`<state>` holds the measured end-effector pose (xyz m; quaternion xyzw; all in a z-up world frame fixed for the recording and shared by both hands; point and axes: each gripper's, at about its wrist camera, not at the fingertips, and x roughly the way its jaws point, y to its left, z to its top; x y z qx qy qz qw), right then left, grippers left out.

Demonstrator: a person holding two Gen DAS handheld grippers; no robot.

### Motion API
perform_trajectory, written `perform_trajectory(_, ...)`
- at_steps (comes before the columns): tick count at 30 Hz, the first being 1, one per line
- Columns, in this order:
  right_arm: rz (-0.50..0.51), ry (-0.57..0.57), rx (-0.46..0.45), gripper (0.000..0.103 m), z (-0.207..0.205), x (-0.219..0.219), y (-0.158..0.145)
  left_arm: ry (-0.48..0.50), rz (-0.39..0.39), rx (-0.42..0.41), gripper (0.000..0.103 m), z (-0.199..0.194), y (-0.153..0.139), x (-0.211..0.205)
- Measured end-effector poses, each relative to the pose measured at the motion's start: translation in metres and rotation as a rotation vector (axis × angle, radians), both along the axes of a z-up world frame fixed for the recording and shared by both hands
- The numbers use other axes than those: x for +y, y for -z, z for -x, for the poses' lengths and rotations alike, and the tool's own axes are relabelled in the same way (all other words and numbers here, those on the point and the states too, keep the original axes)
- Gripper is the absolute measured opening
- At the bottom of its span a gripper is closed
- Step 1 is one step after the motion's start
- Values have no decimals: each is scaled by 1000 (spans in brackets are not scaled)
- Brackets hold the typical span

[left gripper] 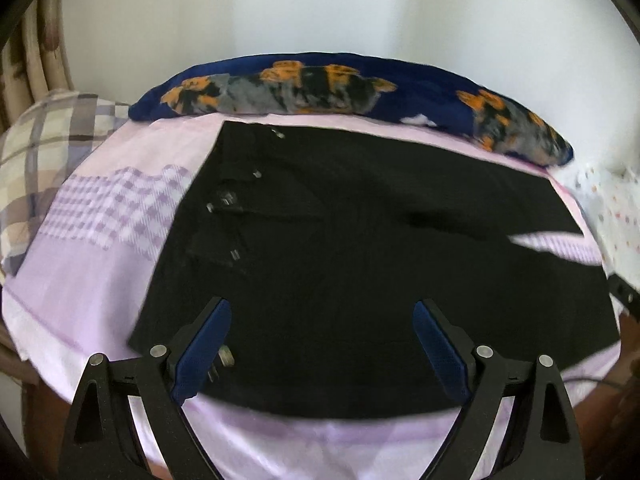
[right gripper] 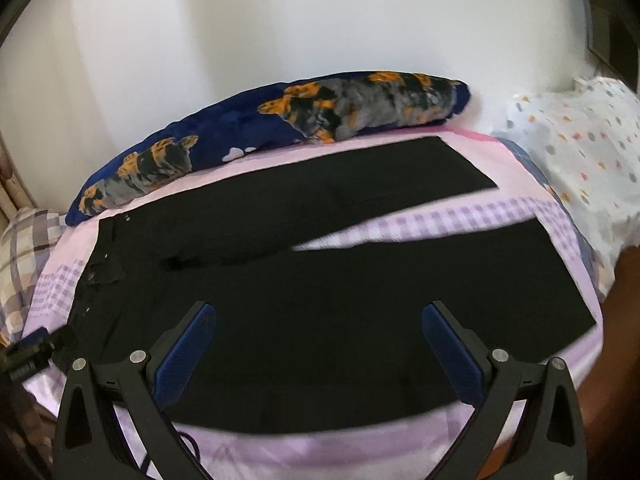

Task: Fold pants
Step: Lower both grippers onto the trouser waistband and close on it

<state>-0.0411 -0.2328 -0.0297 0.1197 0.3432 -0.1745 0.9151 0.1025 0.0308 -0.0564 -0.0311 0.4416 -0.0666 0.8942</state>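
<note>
Both claws, left gripper (left gripper: 322, 340) and right gripper (right gripper: 318, 344), gape wide, empty, over flat-spread black pants (right gripper: 320, 280), seemingly ready for folding.

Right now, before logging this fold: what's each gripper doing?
Left gripper: open, holding nothing, above the black pants.
Right gripper: open, holding nothing.

Soft daylight, slight motion blur, strong fisheye bending at edges.

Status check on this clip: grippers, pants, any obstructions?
Left gripper open, right gripper open, both empty above the near edge. Black fabric pants flat on the lilac checked bedsheet, legs apart, unfolded. Nothing lying on them.
</note>
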Motion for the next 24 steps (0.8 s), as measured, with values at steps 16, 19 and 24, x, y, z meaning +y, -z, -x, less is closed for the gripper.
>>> perform_trajectory(16, -116, -176, 90, 103, -148, 13, 27, -40, 312, 156, 50, -224, 39, 119)
perform_trajectory(19, -135, -201, 108, 103, -168, 17, 35, -37, 367, 201, 40, -250, 53, 132)
perform_trajectory(24, -172, -219, 122, 103, -199, 17, 45, -8, 472, 254, 35, -276, 70, 145)
